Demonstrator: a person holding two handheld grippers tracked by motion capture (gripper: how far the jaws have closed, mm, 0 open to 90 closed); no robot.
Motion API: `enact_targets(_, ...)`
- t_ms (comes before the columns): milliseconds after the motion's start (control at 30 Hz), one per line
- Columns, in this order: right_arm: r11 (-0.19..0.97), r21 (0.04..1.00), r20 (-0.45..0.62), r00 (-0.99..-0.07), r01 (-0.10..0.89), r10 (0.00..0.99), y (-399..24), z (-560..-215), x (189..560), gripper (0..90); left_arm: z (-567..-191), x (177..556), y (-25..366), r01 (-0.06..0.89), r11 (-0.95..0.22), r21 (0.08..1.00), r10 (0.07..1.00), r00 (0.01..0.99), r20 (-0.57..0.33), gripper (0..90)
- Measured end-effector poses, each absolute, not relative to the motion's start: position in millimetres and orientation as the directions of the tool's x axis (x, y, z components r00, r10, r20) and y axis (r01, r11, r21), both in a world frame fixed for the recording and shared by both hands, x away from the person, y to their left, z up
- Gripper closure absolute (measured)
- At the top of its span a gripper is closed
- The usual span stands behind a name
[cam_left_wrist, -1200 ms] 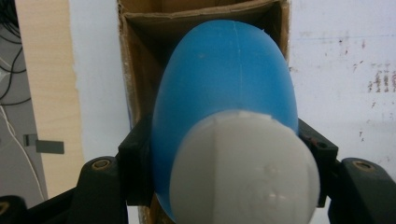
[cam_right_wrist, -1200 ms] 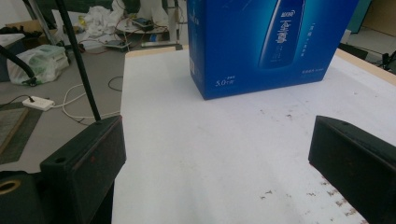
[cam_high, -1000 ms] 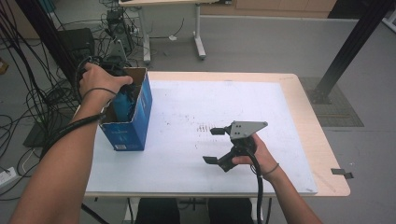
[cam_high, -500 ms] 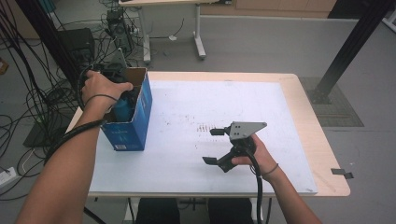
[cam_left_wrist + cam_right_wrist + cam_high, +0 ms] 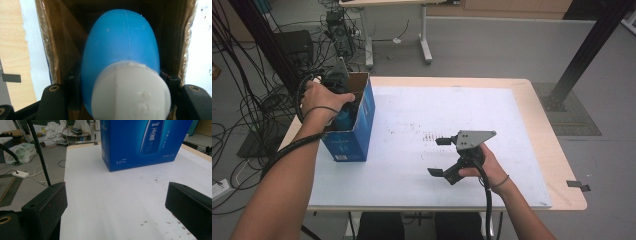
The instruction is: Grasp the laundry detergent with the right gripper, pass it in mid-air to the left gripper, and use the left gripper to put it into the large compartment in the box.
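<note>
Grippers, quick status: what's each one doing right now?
Left gripper: closed on the blue bottle, inside the blue box.
Right gripper: open, holding nothing, above the table.

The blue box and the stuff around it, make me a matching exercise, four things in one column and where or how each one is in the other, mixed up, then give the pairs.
Things:
1. blue bottle
2. blue box
3. left gripper
4. right gripper

Places or states:
A. jaws wide apart, nothing between them, above the white sheet
B. stands open-topped at the left end of the table
C. white-capped, clamped between two jaws
D. reaches down into the box

Pairs: 1-C, 2-B, 3-D, 4-A
</note>
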State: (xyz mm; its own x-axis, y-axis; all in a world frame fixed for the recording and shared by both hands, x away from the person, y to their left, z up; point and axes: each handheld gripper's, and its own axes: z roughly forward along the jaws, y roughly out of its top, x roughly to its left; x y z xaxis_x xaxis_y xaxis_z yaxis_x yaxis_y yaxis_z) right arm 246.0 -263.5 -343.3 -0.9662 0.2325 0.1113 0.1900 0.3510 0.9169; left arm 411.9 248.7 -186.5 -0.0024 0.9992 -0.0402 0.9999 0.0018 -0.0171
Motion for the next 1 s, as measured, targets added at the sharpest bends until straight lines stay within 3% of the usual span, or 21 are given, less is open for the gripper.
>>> enact_targets(1000, 0.350, 0.918, 0.109, -0.967, 0.187, 0.231, -263.6, -342.2, 245.9, 3.6, -189.7, 411.0, 251.3, 1.000, 0.001, -0.020, 0.999, -0.002, -0.046, 37.3)
